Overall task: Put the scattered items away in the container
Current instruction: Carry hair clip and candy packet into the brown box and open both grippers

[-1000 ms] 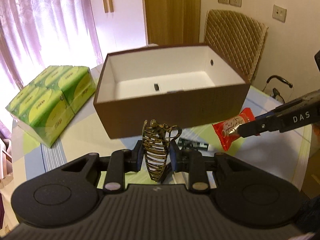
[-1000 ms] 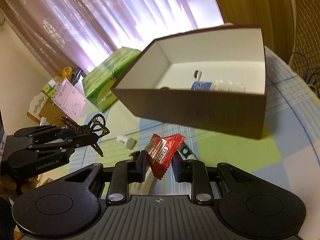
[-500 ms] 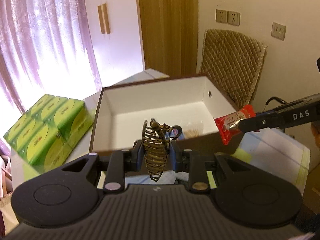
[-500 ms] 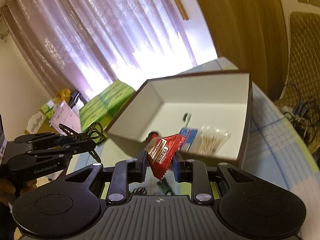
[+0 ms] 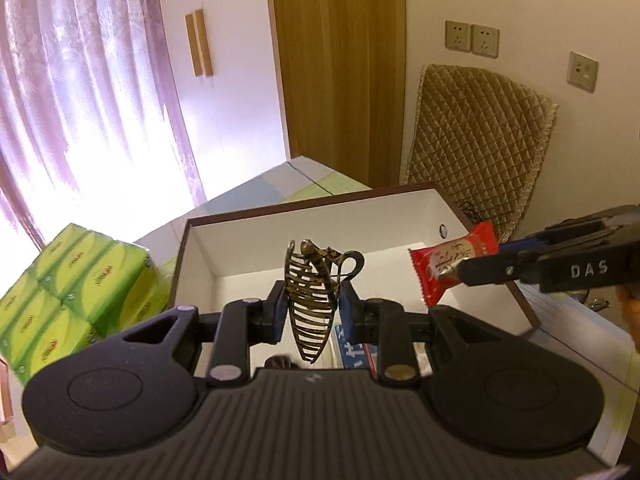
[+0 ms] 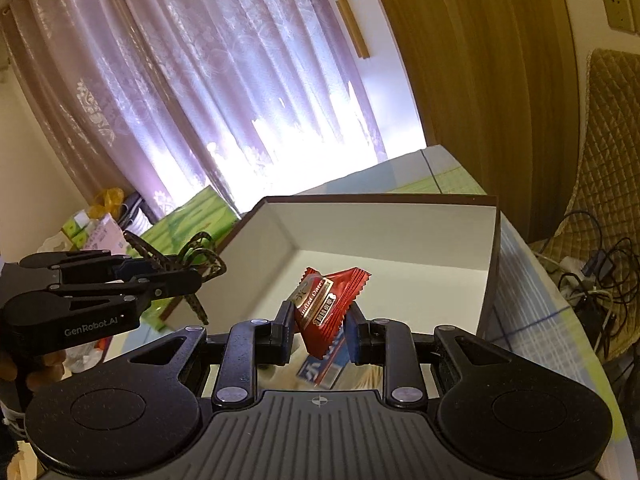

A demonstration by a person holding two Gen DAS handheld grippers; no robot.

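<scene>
Curtains (image 6: 200, 100) glow purple behind my checked surface (image 6: 532, 304), where the brown box (image 5: 320, 208) sits. My left fingers (image 5: 312, 312) grip a hair clip (image 5: 314, 300) over it; my right fingers (image 6: 318, 330) pinch a red snack packet (image 6: 326, 304). Only the right view shows tangled cables (image 6: 592, 276).

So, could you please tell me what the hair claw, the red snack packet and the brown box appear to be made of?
Hair claw: probably plastic, though metal is possible; slotted ribs in mottled, glossy olive-brown.
Red snack packet: thin foil-like plastic film, shiny, with crimped zigzag ends.
Brown box: likely cardboard; thin straight walls, matte white inside, brown outer edge.
</scene>
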